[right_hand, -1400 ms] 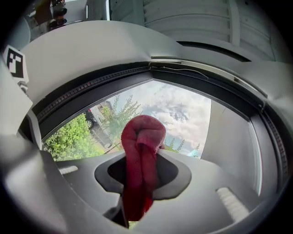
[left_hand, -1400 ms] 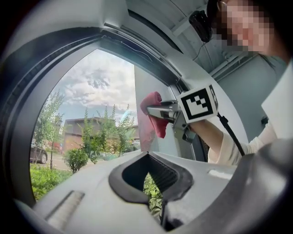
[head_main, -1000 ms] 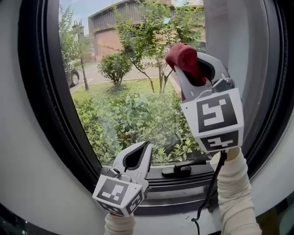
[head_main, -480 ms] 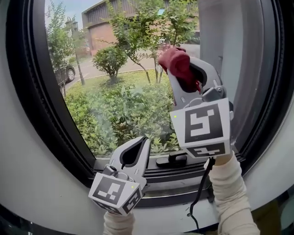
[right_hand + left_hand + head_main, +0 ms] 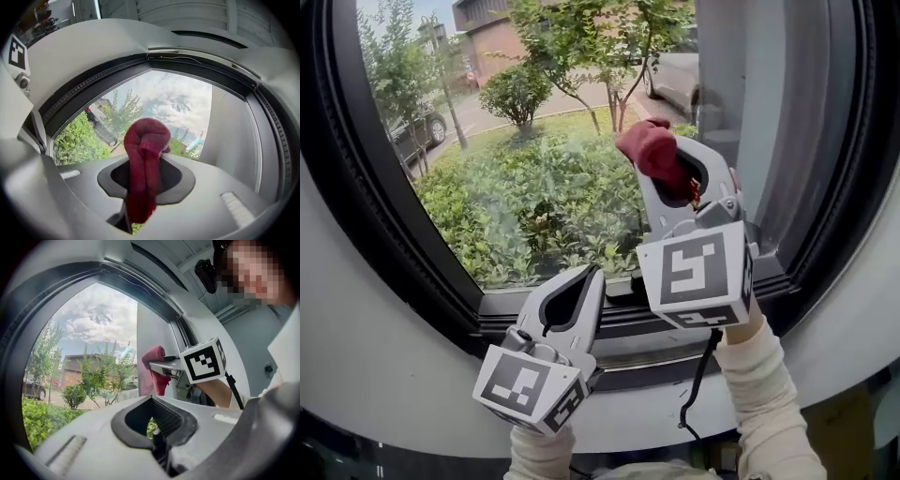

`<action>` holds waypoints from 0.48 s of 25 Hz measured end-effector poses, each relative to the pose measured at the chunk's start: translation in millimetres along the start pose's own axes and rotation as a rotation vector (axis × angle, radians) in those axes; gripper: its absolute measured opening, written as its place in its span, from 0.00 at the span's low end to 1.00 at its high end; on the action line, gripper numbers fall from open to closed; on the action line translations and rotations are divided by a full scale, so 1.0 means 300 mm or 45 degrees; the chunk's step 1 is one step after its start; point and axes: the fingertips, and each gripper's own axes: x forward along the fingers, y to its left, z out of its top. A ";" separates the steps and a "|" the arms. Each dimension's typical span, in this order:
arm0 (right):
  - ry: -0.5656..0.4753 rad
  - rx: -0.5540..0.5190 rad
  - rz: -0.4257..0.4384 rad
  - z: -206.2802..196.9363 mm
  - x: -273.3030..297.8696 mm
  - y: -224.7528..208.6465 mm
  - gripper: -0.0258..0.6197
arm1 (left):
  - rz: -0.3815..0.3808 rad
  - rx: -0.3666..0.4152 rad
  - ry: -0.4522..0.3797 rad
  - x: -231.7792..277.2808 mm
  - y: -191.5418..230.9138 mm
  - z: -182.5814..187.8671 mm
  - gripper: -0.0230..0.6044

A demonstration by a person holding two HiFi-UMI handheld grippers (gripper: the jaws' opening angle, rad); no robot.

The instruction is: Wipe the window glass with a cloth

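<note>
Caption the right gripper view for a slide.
Right gripper clamped on a bunched red cloth, held before the window glass in its dark frame; trees, a parked car and clouds outside.

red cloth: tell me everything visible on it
The red cloth looks like soft terry-type fabric, bunched into a rounded wad. The right tongs are shut on it. The wad bulges past their tips and the rest runs back between them. It is held up by the window glass; contact cannot be told.
</note>
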 end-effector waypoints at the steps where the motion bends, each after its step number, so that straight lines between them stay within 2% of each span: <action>1: 0.015 0.001 0.006 -0.024 -0.009 0.012 0.23 | -0.001 -0.003 0.008 -0.003 -0.009 -0.006 0.04; 7: 0.106 -0.003 0.027 -0.155 -0.053 0.107 0.22 | -0.013 -0.013 0.044 -0.023 -0.043 -0.041 0.04; 12: 0.116 0.021 0.027 -0.184 -0.063 0.120 0.23 | -0.005 -0.008 0.059 -0.042 -0.051 -0.044 0.04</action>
